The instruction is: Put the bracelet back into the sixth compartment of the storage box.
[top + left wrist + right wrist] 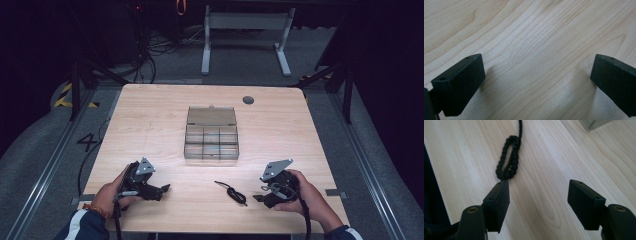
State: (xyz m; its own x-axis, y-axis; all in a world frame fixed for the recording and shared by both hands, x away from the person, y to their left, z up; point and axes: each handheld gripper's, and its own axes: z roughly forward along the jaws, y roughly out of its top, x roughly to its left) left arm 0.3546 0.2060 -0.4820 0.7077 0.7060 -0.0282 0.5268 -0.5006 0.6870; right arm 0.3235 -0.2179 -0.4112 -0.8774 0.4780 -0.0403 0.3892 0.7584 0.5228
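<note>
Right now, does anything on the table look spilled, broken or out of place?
Nothing stands out. The clear compartment box sits square mid-table, lid open. The black cord lies loose on the wood near the right gripper. Both that and the left gripper are open.

Lab or recording studio, not a home. Dark room with black surroundings; only the light wood surface (pixel 150 120) is lit. Grey carpet floor (pixel 240 60) with a painted "4" (pixel 87 141) and yellow-black hazard tape (pixel 64 96) at the left. Metal rails (pixel 47 165) run along both sides of the surface. Loose cables (pixel 145 50) lie tangled on the floor behind, near dark stands (pixel 75 85). A white-legged desk frame (pixel 245 35) stands at the back. Surface has a grey cable grommet (pixel 248 100). Instrumented handheld grippers, left gripper (pixel 159 190) and right gripper (pixel 260 198), with trailing cables fit a data-capture rig.
</note>
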